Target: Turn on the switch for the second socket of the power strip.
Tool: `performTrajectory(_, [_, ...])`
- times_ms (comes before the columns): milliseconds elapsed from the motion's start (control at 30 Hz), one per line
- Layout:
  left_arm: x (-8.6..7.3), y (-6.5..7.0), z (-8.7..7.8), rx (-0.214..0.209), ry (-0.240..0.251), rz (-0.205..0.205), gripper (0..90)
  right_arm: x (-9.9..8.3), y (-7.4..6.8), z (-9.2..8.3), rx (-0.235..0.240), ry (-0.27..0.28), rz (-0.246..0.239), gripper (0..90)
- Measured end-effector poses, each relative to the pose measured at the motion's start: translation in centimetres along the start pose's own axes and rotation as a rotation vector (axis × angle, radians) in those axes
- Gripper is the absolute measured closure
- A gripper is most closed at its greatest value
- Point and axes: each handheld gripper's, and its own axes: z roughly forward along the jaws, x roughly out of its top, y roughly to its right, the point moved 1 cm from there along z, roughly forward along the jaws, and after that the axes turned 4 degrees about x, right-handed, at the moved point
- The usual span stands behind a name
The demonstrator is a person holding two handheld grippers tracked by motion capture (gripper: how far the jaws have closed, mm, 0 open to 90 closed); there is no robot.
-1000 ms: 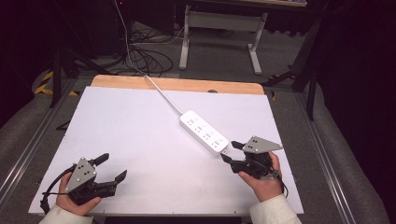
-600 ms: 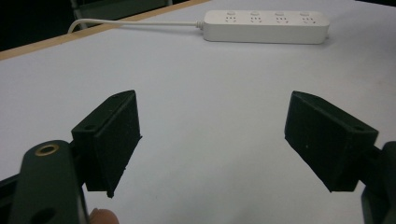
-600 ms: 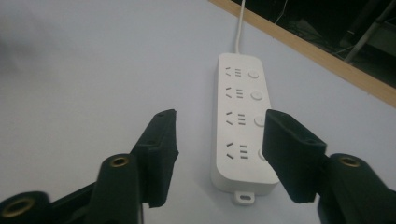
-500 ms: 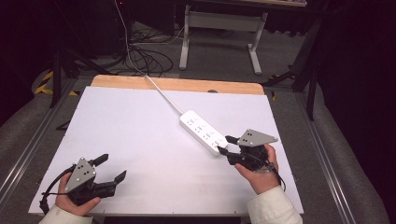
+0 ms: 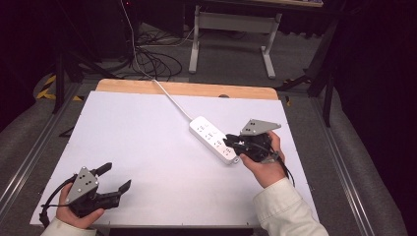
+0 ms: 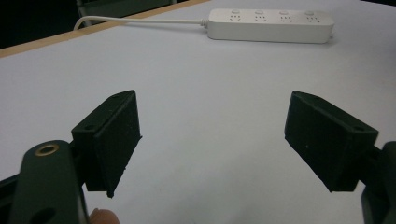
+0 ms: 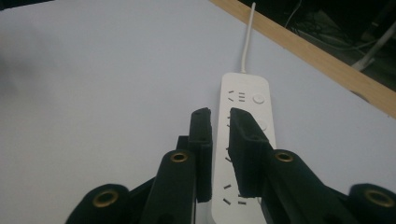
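Down near the front left corner of the white table top (image 5: 147, 147), the left gripper (image 5: 114, 179) sits in the person's left hand (image 5: 74, 214). Its two black jaws are wide apart and hold nothing. In the left gripper view, the left gripper (image 6: 210, 140) points across the bare white top toward the power strip (image 6: 271, 24), which lies far off from it. A grey plate with three corners (image 5: 82, 179) sits on top of this gripper.

Next, going right, the white power strip (image 5: 211, 137) lies flat on the table top, right of the middle. Its white cord (image 5: 172, 101) runs from its far end toward the wooden back edge (image 5: 187, 88) of the table and goes over it.

Over at the near end of the power strip is the right gripper (image 5: 229, 142), held in the person's right hand (image 5: 263, 164). In the right gripper view, the right gripper (image 7: 219, 116) has its jaws almost together, with just a thin gap between them. They hang over the top face of the power strip (image 7: 245, 130), above its sockets. I cannot tell if they touch it. They do not hold it.
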Motion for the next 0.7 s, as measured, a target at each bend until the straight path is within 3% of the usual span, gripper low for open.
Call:
performTrajectory(100, [0.0,0.0,0.0,0.0,0.004,-0.009,18.6,0.6,0.6,0.7,0.005,-0.015,0.031,84.9])
performTrajectory(233, [0.0,-0.1,0.0,0.004,0.003,-0.003,18.6,1.3,1.3,1.6,0.001,-0.023,0.035,90.0])
performTrajectory(700, [0.0,-0.1,0.0,0.004,0.002,-0.002,18.6,2.1,3.0,5.0,-0.033,-0.041,0.061,90.0])
